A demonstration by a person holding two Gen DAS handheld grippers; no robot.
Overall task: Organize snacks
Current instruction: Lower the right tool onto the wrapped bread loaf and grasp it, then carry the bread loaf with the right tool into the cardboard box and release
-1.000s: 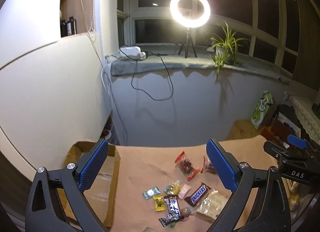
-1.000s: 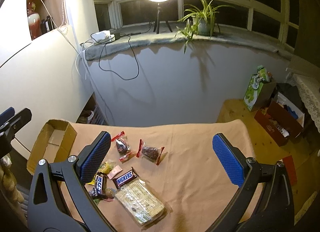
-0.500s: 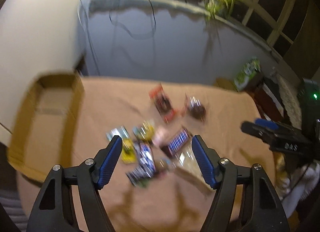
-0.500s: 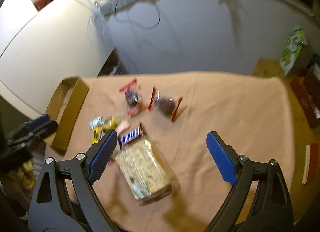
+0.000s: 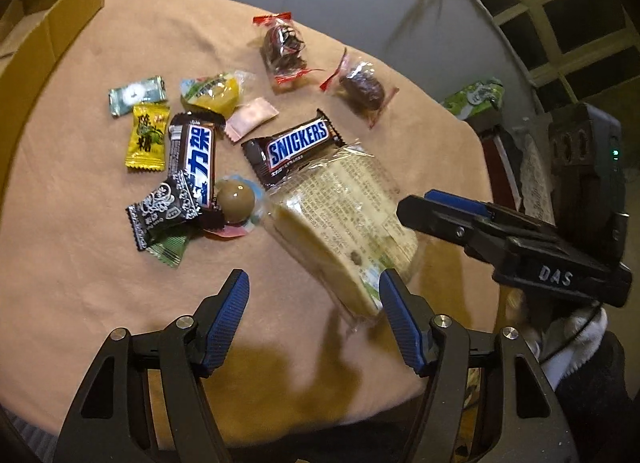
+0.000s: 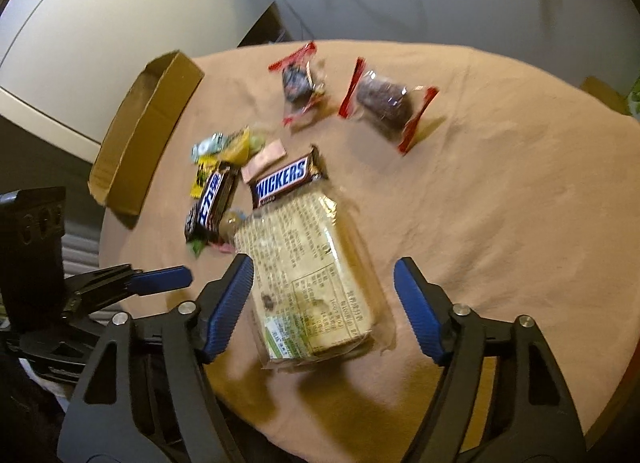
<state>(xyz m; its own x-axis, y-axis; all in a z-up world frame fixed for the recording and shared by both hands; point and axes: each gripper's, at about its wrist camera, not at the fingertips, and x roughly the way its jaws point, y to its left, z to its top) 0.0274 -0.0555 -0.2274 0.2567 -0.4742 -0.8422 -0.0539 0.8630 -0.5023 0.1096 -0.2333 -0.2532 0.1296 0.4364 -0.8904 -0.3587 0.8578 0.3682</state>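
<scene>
I'm looking down on the worktop [image 5: 80, 199], draped in a tan cloth, with the open cardboard box [image 6: 140, 135] at its left edge. The biggest snack, a clear-wrapped cracker pack [image 6: 312, 275], lies near the front edge. My right gripper [image 6: 324, 295] sits right over its near end, the pack between the blue pads, which have just been closing but aren't touching it; a gap shows on both sides. My left gripper [image 5: 314, 299] has also been narrowing and stands open over bare cloth, its right pad just beside the pack's near corner. Beyond the pack, touching its far end, is the Snickers bar [image 5: 294, 147]. Left of that lies a second chocolate bar [image 5: 196, 163] among small wrapped candies [image 5: 146, 137]. Farther back, apart from the cluster, sit two red-ended packets [image 5: 362, 89].
</scene>
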